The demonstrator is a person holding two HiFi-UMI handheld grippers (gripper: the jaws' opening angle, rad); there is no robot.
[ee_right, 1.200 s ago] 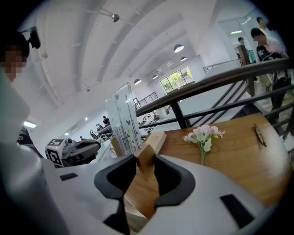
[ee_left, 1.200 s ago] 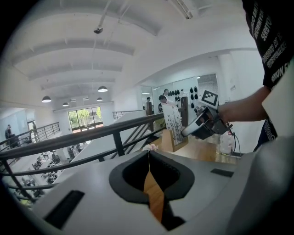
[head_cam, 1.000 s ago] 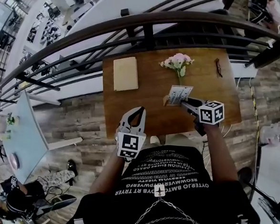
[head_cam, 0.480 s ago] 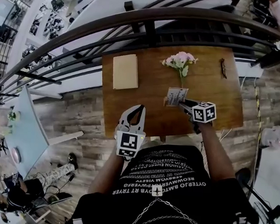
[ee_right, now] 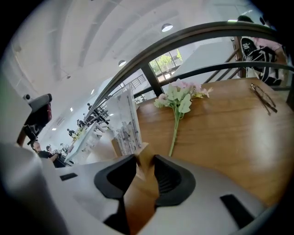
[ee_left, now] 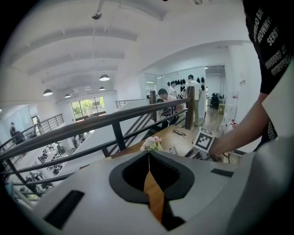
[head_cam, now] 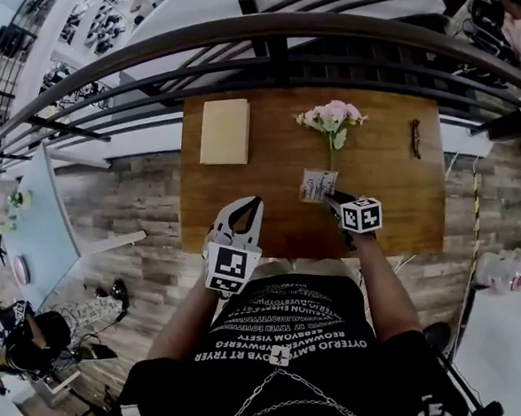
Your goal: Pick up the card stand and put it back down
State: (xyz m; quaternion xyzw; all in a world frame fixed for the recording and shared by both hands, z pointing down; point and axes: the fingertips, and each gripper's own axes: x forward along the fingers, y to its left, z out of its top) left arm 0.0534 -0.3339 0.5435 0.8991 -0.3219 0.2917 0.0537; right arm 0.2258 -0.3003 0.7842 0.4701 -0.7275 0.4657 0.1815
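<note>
On the tabletop (head_cam: 394, 203), head view: the card stand (head_cam: 318, 184) is upright near the middle, just below a sprig of flowers (head_cam: 332, 119). The right gripper (head_cam: 334, 199) reaches it from the near right. The left gripper (head_cam: 250, 205) hangs over the near edge, well apart from the stand. A notebook (head_cam: 224, 131) lies at far left and a pair of glasses (head_cam: 416, 138) at far right.

Left gripper view: the fingers are closed with only a sliver between the tips and nothing held. The stand is seen far off, beyond them.

Right gripper view: the fingers are clamped on the stand's wooden base (ee_right: 142, 153). Its clear panel (ee_right: 126, 121) rises upright just past them, with a printed card inside. Whether the base touches the wood below cannot be told.

Handling, as judged:
- Weight: light, stiff, and a little top-heavy because of the tall panel.
- Surface: the panel is probably smooth, slippery and easily marked, while the base is plain wood and should give a firm hold.
- Best hold: low on the base, across its short width, with the panel kept vertical.
</note>
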